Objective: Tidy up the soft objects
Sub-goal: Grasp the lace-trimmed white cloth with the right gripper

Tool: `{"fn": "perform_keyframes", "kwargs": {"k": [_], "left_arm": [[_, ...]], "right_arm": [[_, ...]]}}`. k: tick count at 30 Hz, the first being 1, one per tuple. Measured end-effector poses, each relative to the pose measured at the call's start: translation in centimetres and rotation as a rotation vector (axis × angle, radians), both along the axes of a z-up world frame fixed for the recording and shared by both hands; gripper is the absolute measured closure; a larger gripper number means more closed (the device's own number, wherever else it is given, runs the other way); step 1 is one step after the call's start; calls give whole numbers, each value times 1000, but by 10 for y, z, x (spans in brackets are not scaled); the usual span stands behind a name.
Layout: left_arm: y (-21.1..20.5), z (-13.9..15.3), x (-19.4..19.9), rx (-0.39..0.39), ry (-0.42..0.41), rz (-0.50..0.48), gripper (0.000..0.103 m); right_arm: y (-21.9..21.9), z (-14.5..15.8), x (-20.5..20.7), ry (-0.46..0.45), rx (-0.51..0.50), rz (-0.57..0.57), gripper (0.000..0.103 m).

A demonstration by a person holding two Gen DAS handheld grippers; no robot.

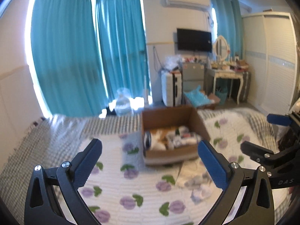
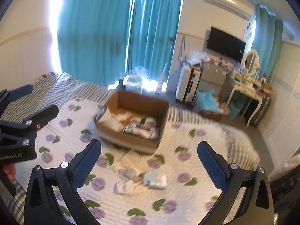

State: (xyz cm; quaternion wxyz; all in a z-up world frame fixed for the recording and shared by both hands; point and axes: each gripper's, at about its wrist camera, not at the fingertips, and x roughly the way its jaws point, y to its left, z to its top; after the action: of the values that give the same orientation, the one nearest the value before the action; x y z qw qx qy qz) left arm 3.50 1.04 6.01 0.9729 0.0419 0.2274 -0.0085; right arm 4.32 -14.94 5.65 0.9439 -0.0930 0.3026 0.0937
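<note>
A brown cardboard box (image 1: 195, 116) sits on the bed and holds several white soft items (image 1: 180, 136); it also shows in the right wrist view (image 2: 135, 141). A small heap of white and pale blue soft items (image 2: 142, 181) lies on the quilt in front of the box; it also shows in the left wrist view (image 1: 198, 185). My left gripper (image 1: 150, 161) is open and empty above the quilt, left of the heap. My right gripper (image 2: 149, 163) is open and empty, held above the heap. Each gripper shows at the edge of the other's view.
The bed carries a white quilt with purple flowers (image 2: 176, 208) over a grey checked sheet (image 1: 37, 144). Teal curtains (image 1: 75, 56) hang behind. A suitcase (image 1: 171, 89), a dressing table (image 1: 228, 75) and a wardrobe (image 1: 271, 60) stand beyond the bed.
</note>
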Motion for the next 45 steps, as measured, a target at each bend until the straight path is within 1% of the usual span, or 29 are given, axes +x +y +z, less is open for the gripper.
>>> {"fn": "perform_keyframes", "kwargs": {"k": [2,6,7,8,11,12,14,15,17,19,21,22,23,24,26,29,33,36,40,42,45], "left_arm": [[-3,-22,2,8,29,-1,0],[-3,-66,12,-2,101,-3,0],[-2,-77,14,-12,108,4,0],[0,-88,16,-27,116,16,0],[7,-123,24,-86,175,32,0],[8,-133,27,-92,191,34,0],[9,-157,31,-78,227,41,0],[9,-169,34,-64,252,53,0],[10,-185,37,-59,291,57,0],[9,-197,40,-69,327,47,0],[9,-201,43,-67,344,42,0],[8,-202,43,-65,347,41,0],[8,-202,43,-66,349,40,0],[8,-202,43,-67,351,40,0],[8,-202,42,-62,351,44,0],[6,-200,39,-50,347,57,0],[0,-192,33,-42,333,40,0],[-10,-184,29,-44,320,9,0],[-26,-176,28,-39,312,-18,0],[-36,-175,30,-35,319,-28,0],[-54,-176,34,-30,329,-56,0]], "right_arm": [[-1,-30,6,45,33,-6,0],[4,-84,24,141,28,-17,0],[3,-94,27,156,34,-26,0],[1,-111,31,182,48,-38,0],[-5,-143,38,230,79,-68,0],[-6,-156,40,243,88,-78,1],[-5,-182,44,289,96,-75,8],[-3,-196,49,330,100,-70,10],[-1,-219,56,394,112,-66,20],[2,-228,61,429,128,-47,26],[4,-231,65,431,128,-44,31],[4,-233,67,429,124,-42,39],[4,-235,69,437,125,-39,53],[3,-235,69,441,128,-37,58],[2,-233,65,434,122,-35,78],[-3,-223,51,430,138,-11,84],[-6,-207,33,413,151,22,87],[-10,-190,18,380,170,42,87],[-24,-162,2,308,181,44,87],[-33,-149,2,274,183,28,87],[-50,-132,10,213,154,-6,87]]}}
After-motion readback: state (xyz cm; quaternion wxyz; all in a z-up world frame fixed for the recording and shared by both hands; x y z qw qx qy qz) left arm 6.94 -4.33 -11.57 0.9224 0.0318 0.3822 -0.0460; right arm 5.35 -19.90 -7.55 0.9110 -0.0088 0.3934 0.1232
